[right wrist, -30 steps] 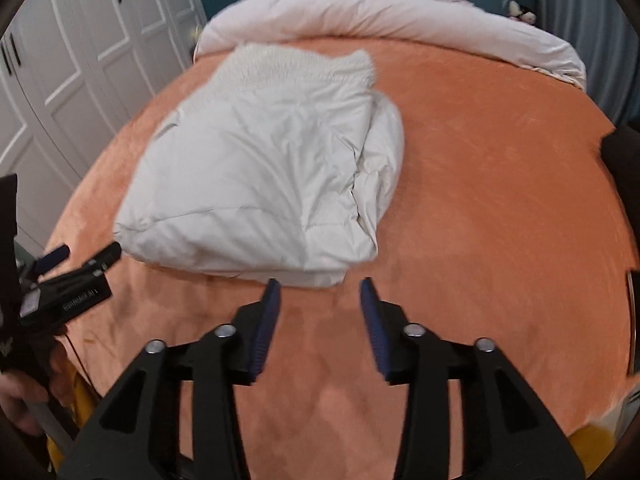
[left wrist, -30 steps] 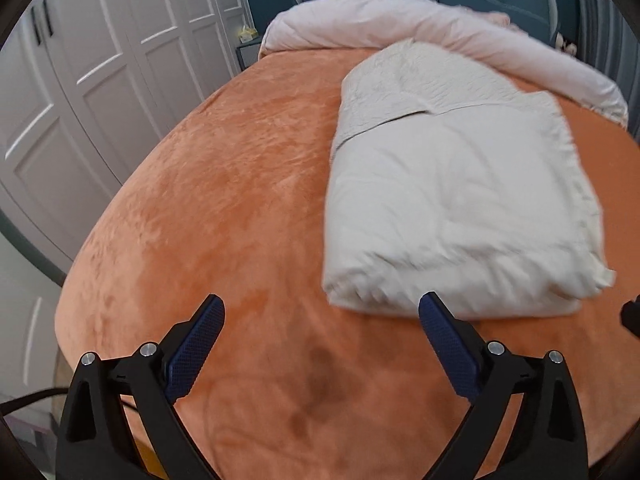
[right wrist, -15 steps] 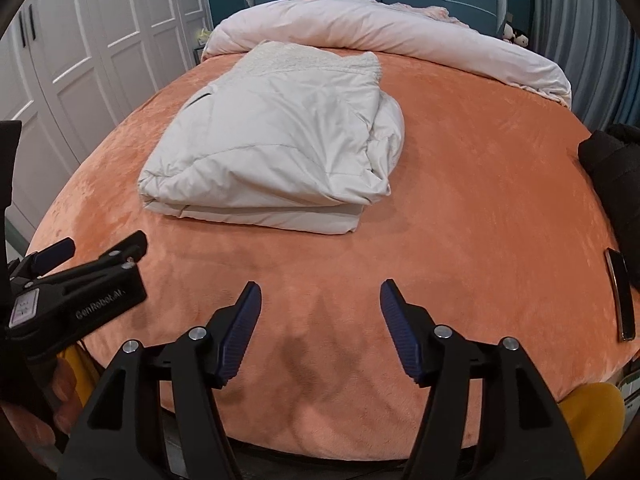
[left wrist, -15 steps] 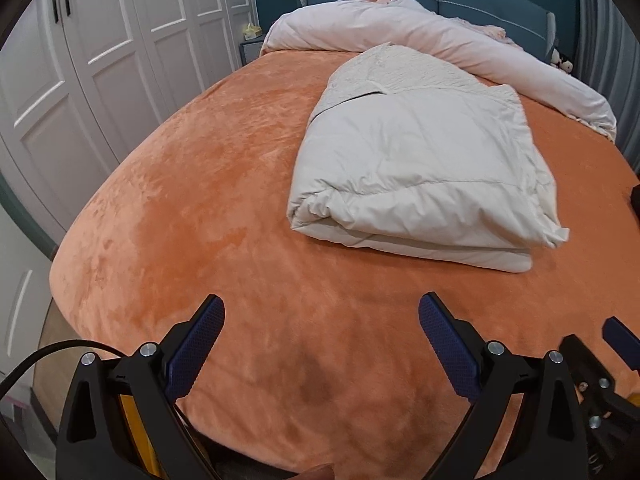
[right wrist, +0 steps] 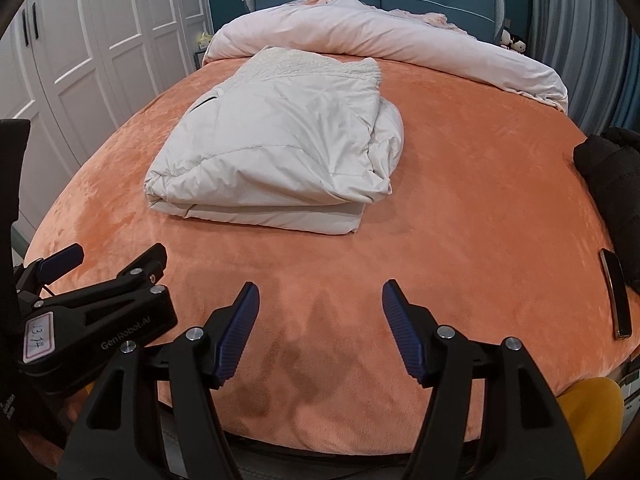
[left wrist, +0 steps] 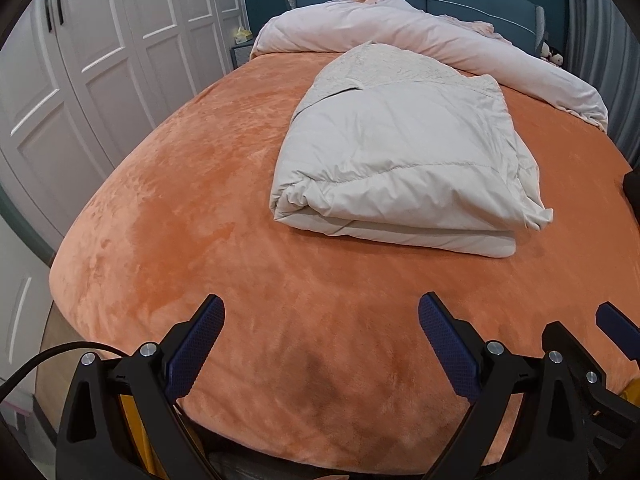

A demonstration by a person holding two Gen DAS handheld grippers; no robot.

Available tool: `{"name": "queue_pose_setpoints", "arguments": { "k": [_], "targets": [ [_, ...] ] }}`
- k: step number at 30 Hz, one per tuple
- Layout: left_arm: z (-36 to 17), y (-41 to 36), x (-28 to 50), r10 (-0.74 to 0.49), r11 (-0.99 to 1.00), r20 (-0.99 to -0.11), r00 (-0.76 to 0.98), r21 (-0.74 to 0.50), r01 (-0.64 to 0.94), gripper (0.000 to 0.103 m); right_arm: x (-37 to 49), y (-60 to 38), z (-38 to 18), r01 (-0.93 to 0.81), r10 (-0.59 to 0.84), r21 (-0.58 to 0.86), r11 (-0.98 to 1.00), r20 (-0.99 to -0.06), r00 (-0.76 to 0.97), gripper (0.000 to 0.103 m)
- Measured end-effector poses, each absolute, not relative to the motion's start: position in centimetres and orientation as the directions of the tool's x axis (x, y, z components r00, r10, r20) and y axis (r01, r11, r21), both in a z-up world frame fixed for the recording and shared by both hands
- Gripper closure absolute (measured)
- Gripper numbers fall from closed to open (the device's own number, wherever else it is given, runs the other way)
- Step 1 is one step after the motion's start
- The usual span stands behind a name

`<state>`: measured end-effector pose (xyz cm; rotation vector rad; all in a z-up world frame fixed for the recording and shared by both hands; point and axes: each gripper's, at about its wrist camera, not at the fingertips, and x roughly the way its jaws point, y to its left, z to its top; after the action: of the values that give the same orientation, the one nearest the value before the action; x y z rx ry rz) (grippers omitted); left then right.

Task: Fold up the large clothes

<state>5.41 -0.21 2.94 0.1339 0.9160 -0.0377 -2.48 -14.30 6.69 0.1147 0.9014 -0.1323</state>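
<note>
A cream-white padded coat [left wrist: 404, 156] lies folded into a thick rectangle on the orange bed cover [left wrist: 180, 200]; it also shows in the right wrist view [right wrist: 280, 148]. My left gripper [left wrist: 320, 332] is open and empty, held above the bed's near edge, well short of the coat. My right gripper [right wrist: 318, 312] is open and empty, also back at the near edge. The left gripper's body shows in the right wrist view [right wrist: 100, 312], at the left.
A rolled pale pink duvet [left wrist: 420, 40] lies across the head of the bed. White wardrobe doors [left wrist: 100, 60] stand at the left. A black garment [right wrist: 612, 168] and a dark phone [right wrist: 616, 292] lie at the bed's right edge.
Both grippers have drawn back from the folded coat toward the foot of the bed. The right gripper's jaws have opened wider. The coat has stayed in place.
</note>
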Motion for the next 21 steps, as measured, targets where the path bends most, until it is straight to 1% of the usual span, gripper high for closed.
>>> {"name": "queue_pose_setpoints", "arguments": {
  "k": [2, 21],
  "targets": [
    [2.93, -0.32, 5.26, 0.030, 0.991, -0.791, 0.611, 0.106, 0.088, 0.009, -2.56, -14.07, 6.67, 0.165, -0.067, 0.044, 0.985, -0.787, 0.613, 0.041],
    [2.92, -0.35, 5.23, 0.038, 0.991, -0.789, 0.614, 0.110, 0.081, 0.012, -2.73, -13.72, 6.50, 0.176, -0.073, 0.045, 0.983, -0.789, 0.610, 0.041]
  ]
}}
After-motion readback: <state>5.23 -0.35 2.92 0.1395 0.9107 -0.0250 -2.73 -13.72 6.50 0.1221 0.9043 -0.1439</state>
